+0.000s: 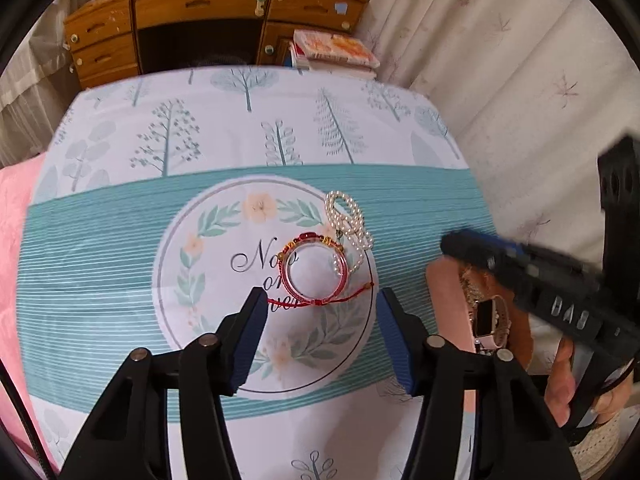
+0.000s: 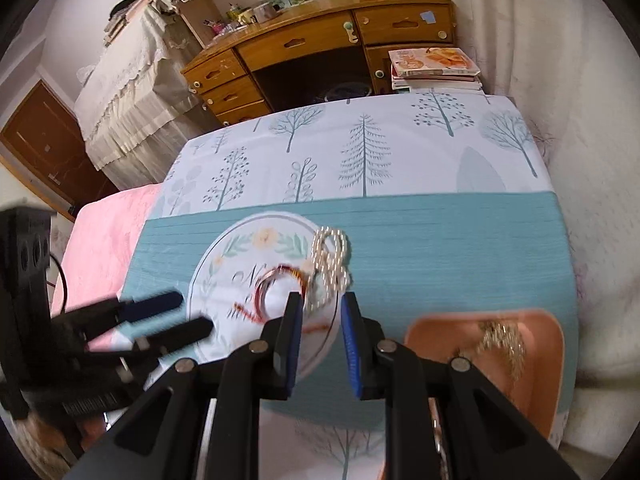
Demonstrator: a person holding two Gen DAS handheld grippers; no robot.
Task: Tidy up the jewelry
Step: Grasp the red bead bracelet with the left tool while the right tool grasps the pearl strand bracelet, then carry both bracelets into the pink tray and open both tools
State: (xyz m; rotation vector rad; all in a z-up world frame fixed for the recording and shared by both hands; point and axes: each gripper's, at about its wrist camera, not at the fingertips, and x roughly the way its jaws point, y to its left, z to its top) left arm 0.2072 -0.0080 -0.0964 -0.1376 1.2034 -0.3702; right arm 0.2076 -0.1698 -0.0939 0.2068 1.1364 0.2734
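I see my left gripper (image 1: 322,300) open, jaws apart just near of the red bangle (image 1: 314,274) on the table (image 1: 120,240); the pearl strand (image 1: 350,224) lies touching its far right; my right gripper (image 2: 320,300) stands narrow and empty, left of the pink tray (image 2: 552,344).

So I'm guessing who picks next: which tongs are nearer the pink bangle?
Left. The left tongs stand open just short of the pink bangle, its red cord at their tips. The right tongs hover off to its side, above the pink tray.
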